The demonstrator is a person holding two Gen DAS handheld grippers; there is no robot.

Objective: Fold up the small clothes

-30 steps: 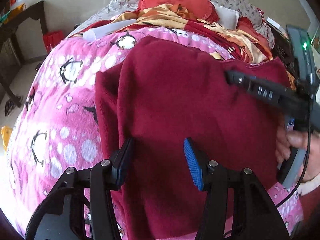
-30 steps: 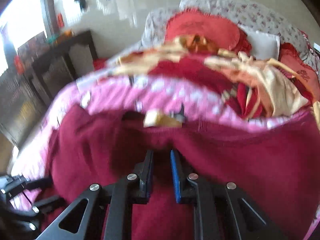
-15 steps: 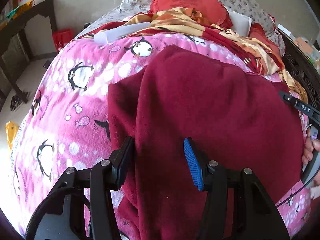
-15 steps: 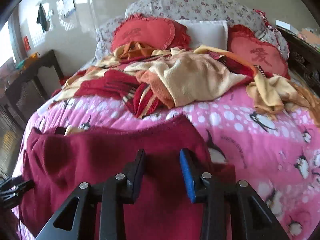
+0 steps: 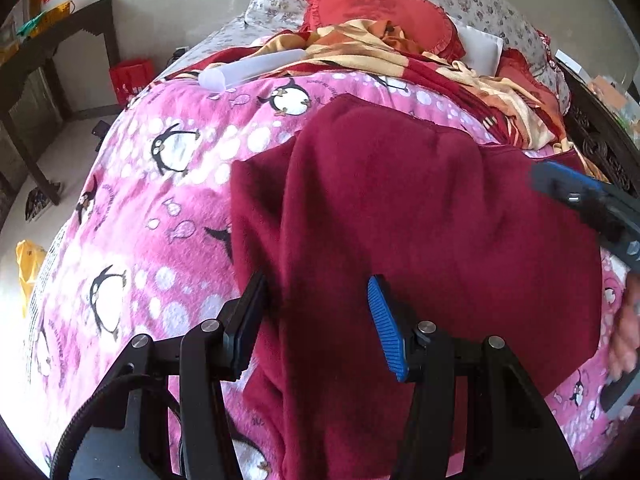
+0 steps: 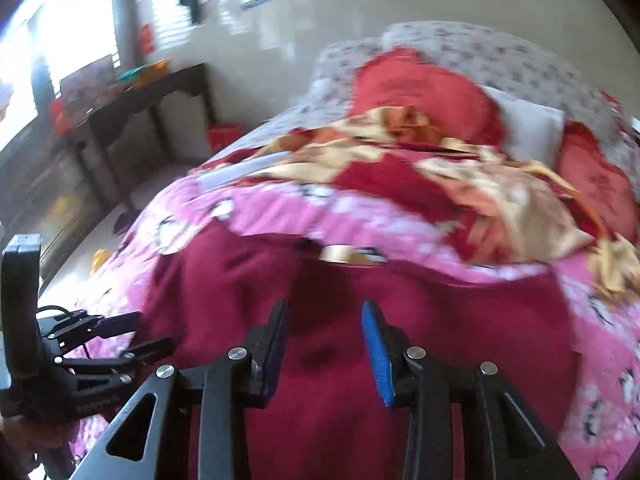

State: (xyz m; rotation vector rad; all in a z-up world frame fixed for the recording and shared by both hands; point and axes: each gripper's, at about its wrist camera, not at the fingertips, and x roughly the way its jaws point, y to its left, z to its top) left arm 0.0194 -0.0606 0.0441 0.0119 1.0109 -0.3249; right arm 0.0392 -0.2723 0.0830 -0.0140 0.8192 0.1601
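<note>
Since half a second ago my right gripper has swung back over the garment and shows again at the right edge of the left view, while my left gripper has hardly shifted. Largest first: a bed under a pink penguin blanket, with a heap of red and cream bedding and pillows at its head. On the blanket's near part lies the dark red fleece garment, spread wide. I judge one fold already made, because a top layer overlaps a lower one that shows as a strip along the left side; what kind of garment it is I cannot tell. At least one more fold seems left, as the piece is broad. Both pairs of jaws stand well apart and hold nothing; my left jaws straddle the step between the layers near the near edge, my right hovers over the middle. The right view is blurred.
</note>
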